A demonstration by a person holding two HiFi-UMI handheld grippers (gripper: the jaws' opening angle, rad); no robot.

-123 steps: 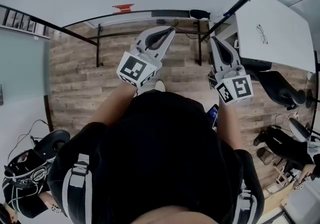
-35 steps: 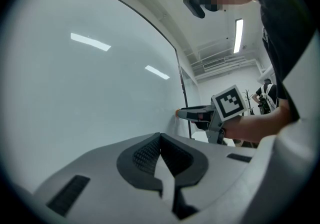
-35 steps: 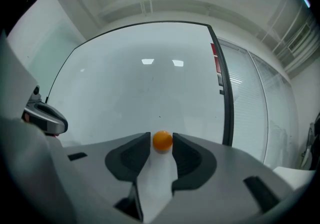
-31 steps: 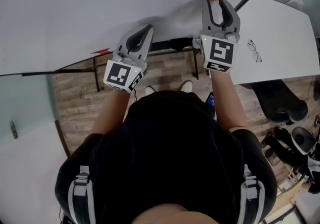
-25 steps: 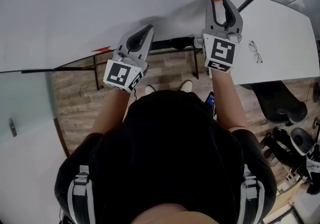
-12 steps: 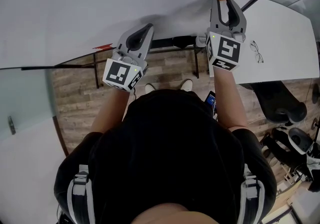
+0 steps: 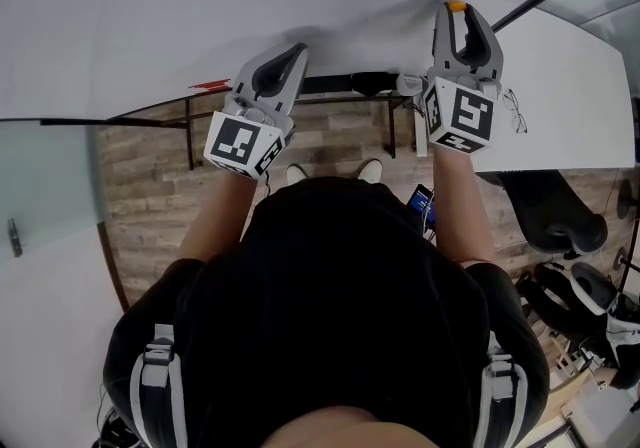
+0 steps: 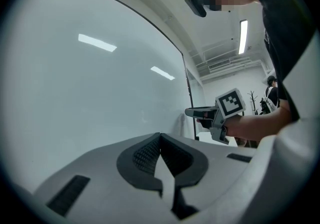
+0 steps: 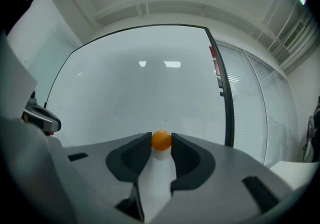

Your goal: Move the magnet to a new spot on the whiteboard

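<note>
Magnet (image 9: 161,140) on whiteboard (image 9: 125,93), pinched between right gripper (image 9: 161,144) tips, jaws just closed onto it

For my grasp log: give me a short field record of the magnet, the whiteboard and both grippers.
magnet: orange, on the whiteboard, between the right gripper jaw tips
right gripper: jaws have just been closing, pressing on the magnet
left gripper: shut, empty, facing the whiteboard
</note>
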